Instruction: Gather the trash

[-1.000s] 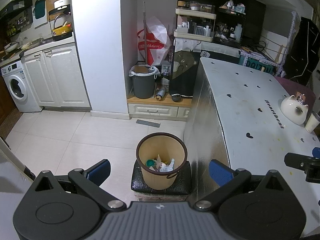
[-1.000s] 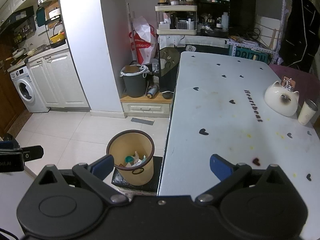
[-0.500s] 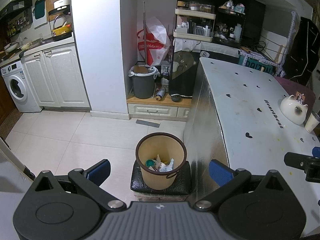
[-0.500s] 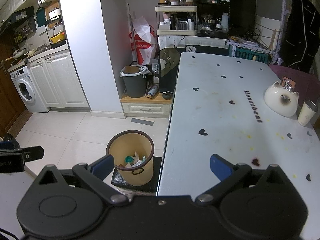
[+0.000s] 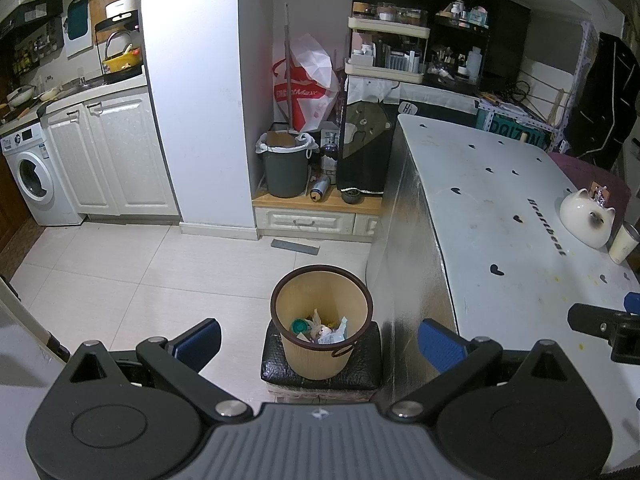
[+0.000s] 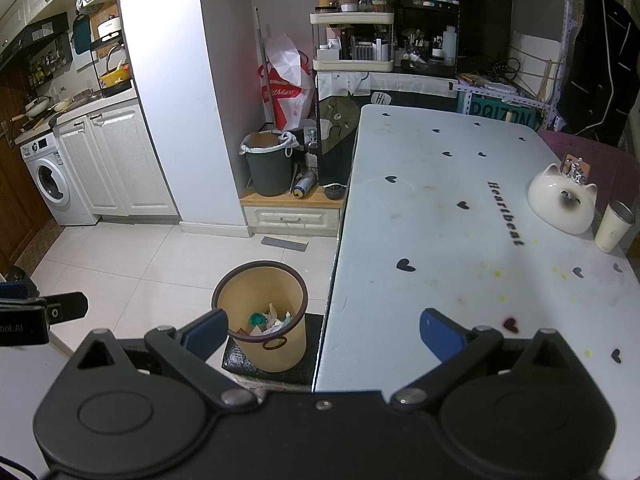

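The white table point(image 6: 460, 208) carries the black word "Heartbeat" printed along its top, among small black hearts. A red and white bag point(image 6: 286, 92) beside the pillar shows white lettering ending in "Max"; its first letters are unclear. A teal sign point(image 6: 502, 111) behind the table's far end reads "POIZON", and a black cloth point(image 6: 382, 99) below the shelf bears "Hi".

the right gripper point(image 6: 324, 332) hangs wide open and empty over the near edge of the white table point(image 6: 440, 208). left of the table a tan bin point(image 6: 262, 312) sits on a dark stool point(image 6: 272, 364) — crumpled trash point(image 6: 272, 322) inside. a cat-shaped bowl point(image 6: 562, 204) and a cup point(image 6: 612, 226) stand at the far right.
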`<state>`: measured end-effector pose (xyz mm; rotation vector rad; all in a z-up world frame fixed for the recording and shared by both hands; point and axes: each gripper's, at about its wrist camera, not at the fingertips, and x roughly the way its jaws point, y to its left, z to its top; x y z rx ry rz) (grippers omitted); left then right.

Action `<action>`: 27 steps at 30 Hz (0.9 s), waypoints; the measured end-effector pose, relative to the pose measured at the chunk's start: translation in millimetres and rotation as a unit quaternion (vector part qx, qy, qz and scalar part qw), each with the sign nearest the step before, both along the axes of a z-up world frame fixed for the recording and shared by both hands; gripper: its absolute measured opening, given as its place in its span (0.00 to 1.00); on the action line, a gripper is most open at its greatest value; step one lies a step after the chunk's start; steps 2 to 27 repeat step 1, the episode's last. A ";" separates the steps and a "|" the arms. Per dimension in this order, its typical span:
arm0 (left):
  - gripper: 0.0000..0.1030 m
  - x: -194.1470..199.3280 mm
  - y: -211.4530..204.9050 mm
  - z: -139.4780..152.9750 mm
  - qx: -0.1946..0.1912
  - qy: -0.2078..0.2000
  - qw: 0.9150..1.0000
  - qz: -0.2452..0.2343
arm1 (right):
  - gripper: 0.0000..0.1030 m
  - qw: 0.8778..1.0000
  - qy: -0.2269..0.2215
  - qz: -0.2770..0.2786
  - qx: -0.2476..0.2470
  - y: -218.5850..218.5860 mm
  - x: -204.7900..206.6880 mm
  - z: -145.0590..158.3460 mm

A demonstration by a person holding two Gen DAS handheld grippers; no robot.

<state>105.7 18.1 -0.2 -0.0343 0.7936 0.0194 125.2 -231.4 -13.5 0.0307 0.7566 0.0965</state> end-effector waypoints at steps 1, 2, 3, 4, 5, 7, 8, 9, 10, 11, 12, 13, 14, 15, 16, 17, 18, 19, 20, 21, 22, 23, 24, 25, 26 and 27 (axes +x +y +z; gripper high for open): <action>1.00 -0.2 -1.2 -0.1 0.000 0.000 1.000 0.000 | 1.00 1.000 0.000 0.000 0.000 0.0 -0.1 0.0; 1.00 -0.2 -1.2 -0.1 0.000 0.000 1.000 0.000 | 1.00 1.000 0.000 0.000 0.000 0.0 -0.1 0.0; 1.00 -0.2 -1.2 -0.1 0.000 0.000 1.000 0.000 | 1.00 1.000 0.000 0.000 0.000 0.0 -0.1 0.0; 1.00 -0.2 -1.2 -0.1 0.000 0.000 1.000 0.000 | 1.00 1.000 0.000 0.000 0.000 0.0 -0.1 0.0; 1.00 -0.2 -1.2 -0.1 0.000 0.000 1.000 0.000 | 1.00 1.000 0.000 0.000 0.000 0.0 -0.1 0.0; 1.00 -0.2 -1.2 -0.1 0.000 0.000 1.000 0.000 | 1.00 1.000 0.000 0.000 0.000 0.0 -0.1 0.0; 1.00 -0.2 -1.2 -0.1 0.000 0.000 1.000 0.000 | 1.00 1.000 0.000 0.000 0.000 0.0 -0.1 0.0; 1.00 -0.2 -1.2 -0.1 0.000 0.000 1.000 0.000 | 1.00 1.000 0.000 0.000 0.000 0.0 -0.1 0.0; 1.00 -0.2 -1.2 -0.1 0.000 0.000 1.000 0.000 | 1.00 1.000 0.000 0.000 0.000 0.0 -0.1 0.0; 1.00 -0.2 -1.2 -0.1 0.000 0.000 1.000 0.000 | 1.00 1.000 0.000 0.000 0.000 0.0 -0.1 0.0; 1.00 -0.2 -1.2 -0.1 0.000 0.000 1.000 0.000 | 1.00 1.000 0.000 0.000 0.000 0.0 -0.1 0.0; 1.00 -0.2 -1.2 -0.1 0.000 0.000 1.000 0.000 | 1.00 1.000 0.000 0.000 0.000 0.0 -0.1 0.0; 1.00 -0.2 -1.2 -0.1 0.000 0.000 1.000 0.000 | 1.00 1.000 0.000 0.000 0.000 0.0 -0.1 0.0; 1.00 -0.2 -1.2 -0.1 0.000 0.000 1.000 0.000 | 1.00 1.000 0.000 0.000 0.000 0.0 -0.1 0.0; 1.00 -0.2 -1.2 -0.1 0.000 0.000 1.000 0.000 | 1.00 1.000 0.000 0.000 0.000 0.0 -0.1 0.0; 1.00 -0.2 -1.2 -0.1 0.000 0.000 1.000 0.000 | 1.00 1.000 0.000 0.000 0.000 0.0 -0.1 0.0; 1.00 -0.2 -1.2 -0.1 0.000 0.000 1.000 0.000 | 1.00 1.000 0.000 0.000 0.000 0.0 -0.1 0.0; 1.00 -0.2 -1.2 -0.1 0.000 0.000 1.000 0.000 | 1.00 1.000 0.000 0.000 0.000 0.0 -0.1 0.0; 1.00 -0.2 -1.2 -0.1 0.000 0.000 1.000 0.000 | 1.00 1.000 0.000 0.000 0.000 0.0 -0.1 0.0; 1.00 -0.2 -1.2 -0.1 0.000 0.000 1.000 0.000 | 1.00 1.000 0.000 0.000 0.000 0.0 -0.1 0.0; 1.00 -0.2 -1.2 -0.1 0.000 0.000 1.000 0.000 | 1.00 1.000 0.000 0.000 0.000 0.0 -0.1 0.0; 1.00 -0.2 -1.2 -0.1 0.000 0.000 1.000 0.000 | 1.00 1.000 0.000 0.000 0.000 0.0 -0.1 0.0; 1.00 -0.2 -1.2 -0.1 0.000 0.000 1.000 0.000 | 1.00 1.000 0.000 0.000 0.000 0.0 -0.1 0.0; 1.00 -0.2 -1.2 -0.1 0.000 0.000 1.000 0.000 | 1.00 1.000 0.000 0.000 0.000 0.0 -0.1 0.0; 1.00 -0.2 -1.2 -0.1 0.000 0.000 1.000 0.000 | 1.00 1.000 0.000 0.000 0.000 0.0 -0.1 0.0; 1.00 -0.2 -1.2 -0.1 0.000 0.000 1.000 0.000 | 1.00 1.000 0.000 0.000 0.000 0.0 -0.1 0.0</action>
